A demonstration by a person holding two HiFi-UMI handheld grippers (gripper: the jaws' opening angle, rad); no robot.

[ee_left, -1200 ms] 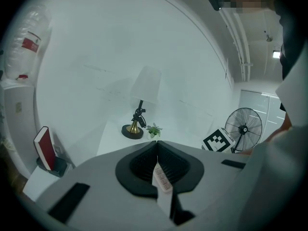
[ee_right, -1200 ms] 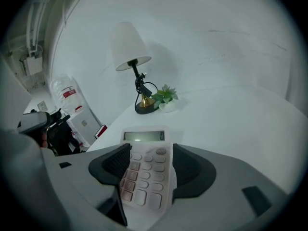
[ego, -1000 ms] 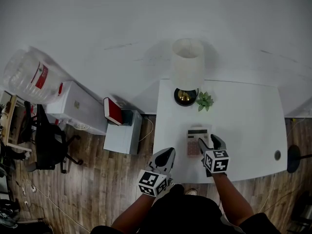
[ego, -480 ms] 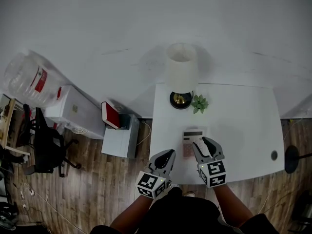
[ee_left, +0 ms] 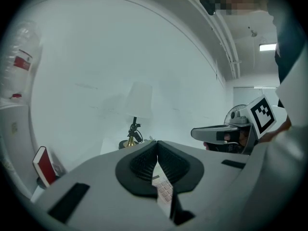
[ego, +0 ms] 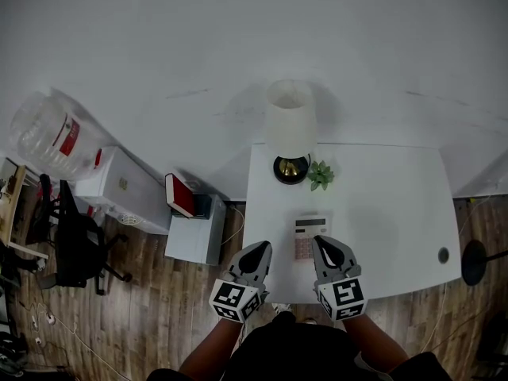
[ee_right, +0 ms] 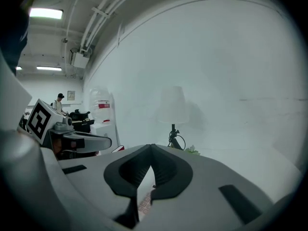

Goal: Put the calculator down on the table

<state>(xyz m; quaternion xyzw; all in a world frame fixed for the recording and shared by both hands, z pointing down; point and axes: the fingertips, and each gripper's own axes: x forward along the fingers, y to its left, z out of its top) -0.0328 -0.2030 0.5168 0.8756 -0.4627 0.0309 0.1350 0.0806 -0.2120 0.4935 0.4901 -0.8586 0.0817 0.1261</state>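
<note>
Two jaw pairs pressed together, empty, the right gripper (ego: 321,241) just closed; pale rectangular pink-keyed calculator (ego: 306,232) flat just ahead, lengthwise, farther from the left gripper (ego: 261,248).

An office: desk (ego: 397,205), swivel chair (ego: 79,248) (water cooler (ego: 119,185) too).

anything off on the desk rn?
Nothing stands out. The calculator lies flat on the white table, the lamp stands upright, and the small plant sits beside its base.
</note>
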